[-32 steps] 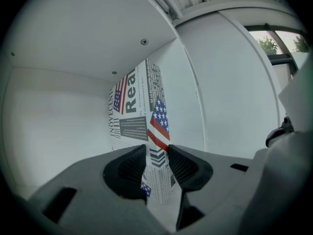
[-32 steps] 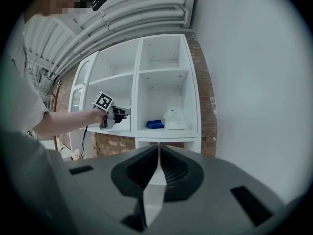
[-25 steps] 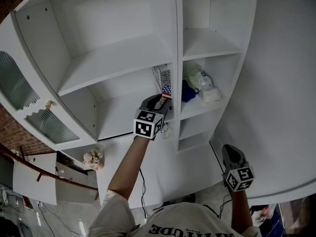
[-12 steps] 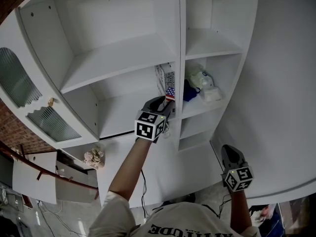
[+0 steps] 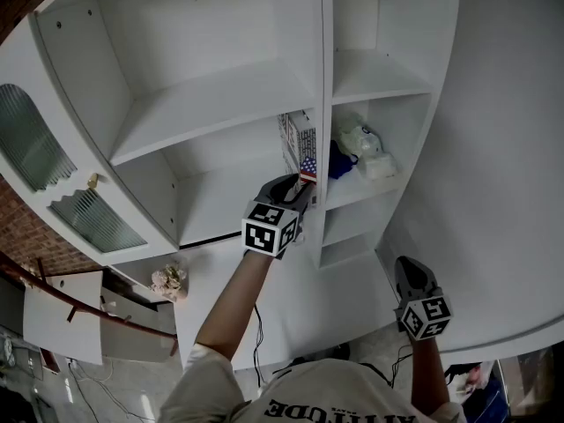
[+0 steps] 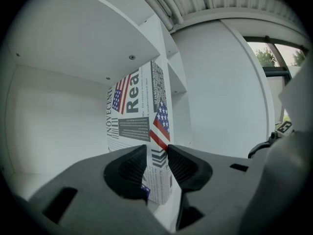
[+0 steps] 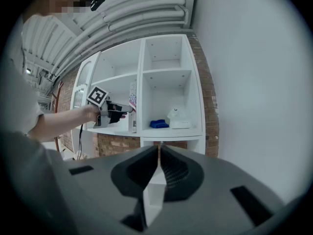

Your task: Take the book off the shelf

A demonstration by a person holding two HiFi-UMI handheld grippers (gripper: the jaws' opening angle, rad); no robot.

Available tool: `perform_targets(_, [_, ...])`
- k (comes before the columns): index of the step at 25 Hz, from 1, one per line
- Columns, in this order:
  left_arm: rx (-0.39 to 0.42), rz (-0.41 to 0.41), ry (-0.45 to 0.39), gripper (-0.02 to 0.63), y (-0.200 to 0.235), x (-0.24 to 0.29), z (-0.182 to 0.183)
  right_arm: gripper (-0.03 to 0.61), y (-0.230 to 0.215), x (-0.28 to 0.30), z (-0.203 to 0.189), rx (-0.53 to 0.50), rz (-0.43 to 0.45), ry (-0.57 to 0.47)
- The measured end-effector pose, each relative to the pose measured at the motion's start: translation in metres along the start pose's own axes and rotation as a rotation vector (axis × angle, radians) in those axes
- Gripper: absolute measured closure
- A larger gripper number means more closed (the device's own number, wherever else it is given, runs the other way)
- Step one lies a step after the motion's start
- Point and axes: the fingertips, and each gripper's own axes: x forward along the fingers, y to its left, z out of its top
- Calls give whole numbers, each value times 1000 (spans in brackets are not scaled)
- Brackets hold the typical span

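Item: book (image 6: 137,126), upright on the shelf (image 5: 225,203), straight ahead of the left claw (image 6: 157,153) and pinched between its jaws at the lower near edge; flush against the divider (image 5: 322,77) just right of the claw. Left claw: narrowed onto the book, one pad on each face, roughly level. Right claw (image 7: 159,150): closed with nothing in it, held low and well back from the shelf, idle. Stage, as judged: grip made, book not yet drawn clear. Hazards: (1) pivoting in the pads, given a grip low on a tall book (most of the weight above the jaws), with the top likely to tip once off the shelf; (2) scraping or snagging on the divider if pulled out at a slant to the right; (3) knocking the top against the upper board (image 6: 73,38) above the claw if lifted before being drawn out; (4) slipping free if tugged sharply. Remedy, as judged: slow, straight draw back along the claw's own line, right claw free to steady the top.
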Motion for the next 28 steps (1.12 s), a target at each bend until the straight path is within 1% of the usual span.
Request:
perform_targets(7, [13,-1,-24,457,-9,-2,-1,543,2,-3,-3,2,-4,7])
perform_targets(10, [35,18,-31,408,-13,0,-2,543,-1,-6,-4,3,-9,11])
perform_targets(12, [64,51,-36,381,-14,2,-1,543,-3,-7,-4,3,-13,10])
perform_targets(15, [112,130,-57,338,-12,4,5,543,-7,-9,-4,3,-15,7])
perform_targets(17, [125,180,-69,313,-9,7,9,543,-10,-10,-4,4,-15,7])
perform_targets(20, [116,219,-60,287,-4,13,8,543,-16,-10,-4,7,-16,5])
perform_targets(25, [105,225,-19,281,-3,24,-10,543,-24,-7,-4,10,-3,1])
perform_targets(28, [89,231,-10,281,0,21,-17,543,-31,-4,-5,13,6,4])
